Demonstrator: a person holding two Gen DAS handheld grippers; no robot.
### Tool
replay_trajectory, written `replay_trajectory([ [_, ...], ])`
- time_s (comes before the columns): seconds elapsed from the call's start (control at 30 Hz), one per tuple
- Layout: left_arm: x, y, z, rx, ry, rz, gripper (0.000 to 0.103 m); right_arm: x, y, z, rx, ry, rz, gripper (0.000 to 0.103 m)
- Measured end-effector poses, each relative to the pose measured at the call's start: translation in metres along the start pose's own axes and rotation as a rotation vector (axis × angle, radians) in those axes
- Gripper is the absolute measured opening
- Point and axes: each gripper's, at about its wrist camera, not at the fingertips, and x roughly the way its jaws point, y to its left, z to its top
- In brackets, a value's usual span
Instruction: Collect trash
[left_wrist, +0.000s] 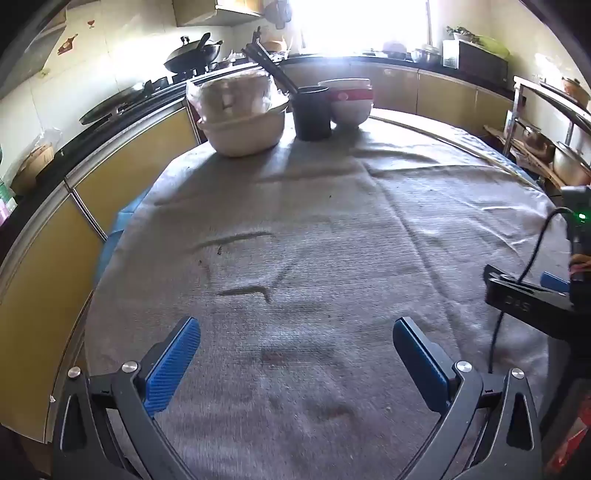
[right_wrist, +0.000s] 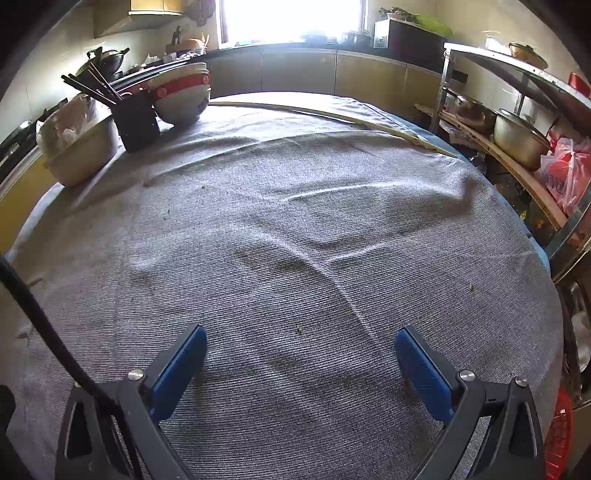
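My left gripper (left_wrist: 295, 332) is open and empty over a grey cloth (left_wrist: 295, 240) that covers the table. My right gripper (right_wrist: 300, 341) is open and empty over the same cloth (right_wrist: 295, 221); its body shows at the right edge of the left wrist view (left_wrist: 532, 295). A beige basin (left_wrist: 243, 129) holding crumpled plastic and paper stands at the far left of the table; it also shows in the right wrist view (right_wrist: 79, 147). Small dark and green crumbs (right_wrist: 299, 330) lie on the cloth. No larger piece of trash shows on the cloth.
A black chopstick holder (left_wrist: 312, 112) and stacked red-and-white bowls (left_wrist: 349, 99) stand next to the basin. Kitchen counters and a stove with a wok (left_wrist: 192, 55) run along the left and back. A metal rack with pots (right_wrist: 517, 136) and a red bag (right_wrist: 565, 170) stands to the right.
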Motion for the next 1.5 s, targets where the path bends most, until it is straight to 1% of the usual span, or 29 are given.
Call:
replay_trajectory([
  [0.1, 0.001, -0.003, -0.004, 0.018, 0.013, 0.015, 0.103, 0.000, 0.000, 0.000, -0.001, 0.000, -0.002, 0.103],
  [0.17, -0.016, -0.012, 0.002, 0.032, 0.009, 0.020, 0.103, 0.000, 0.000, 0.000, -0.001, 0.000, -0.002, 0.103],
  [0.23, -0.022, -0.014, 0.003, 0.021, 0.011, 0.020, 0.103, 0.000, 0.000, 0.000, -0.001, 0.000, -0.002, 0.103],
  [0.27, -0.032, -0.007, 0.001, 0.017, 0.004, -0.001, 0.103, 0.000, 0.000, 0.000, -0.001, 0.000, -0.002, 0.103],
  [0.33, -0.039, 0.000, -0.002, 0.004, -0.006, -0.011, 0.103, 0.000, 0.000, 0.000, -0.002, 0.000, -0.002, 0.103],
  [0.5, -0.041, 0.015, -0.002, -0.015, -0.004, -0.028, 0.103, 0.000, 0.000, 0.000, -0.002, 0.000, -0.002, 0.103],
  [0.57, -0.034, 0.026, -0.003, -0.037, 0.011, -0.037, 0.103, 0.000, 0.000, 0.000, -0.002, 0.000, -0.002, 0.103],
  [0.7, -0.018, 0.045, -0.005, -0.064, 0.037, -0.025, 0.103, 0.000, 0.000, 0.000, -0.002, 0.000, -0.002, 0.103],
  [0.97, 0.008, 0.091, -0.006, -0.125, 0.072, 0.070, 0.103, 0.000, 0.000, 0.000, -0.002, 0.000, -0.002, 0.103],
  [1.1, 0.023, 0.111, -0.009, -0.165, 0.121, 0.098, 0.103, 0.000, 0.000, 0.000, -0.002, 0.000, -0.002, 0.103],
  [1.27, 0.040, 0.122, -0.010, -0.202, 0.174, 0.116, 0.103, 0.000, 0.000, 0.000, -0.002, 0.000, -0.002, 0.103],
  [1.43, 0.062, 0.115, -0.006, -0.223, 0.230, 0.110, 0.103, 0.000, 0.000, 0.000, -0.002, 0.000, -0.003, 0.103],
  [1.5, 0.069, 0.112, -0.005, -0.222, 0.238, 0.103, 0.103, 0.000, 0.000, 0.000, -0.002, 0.000, -0.002, 0.103],
])
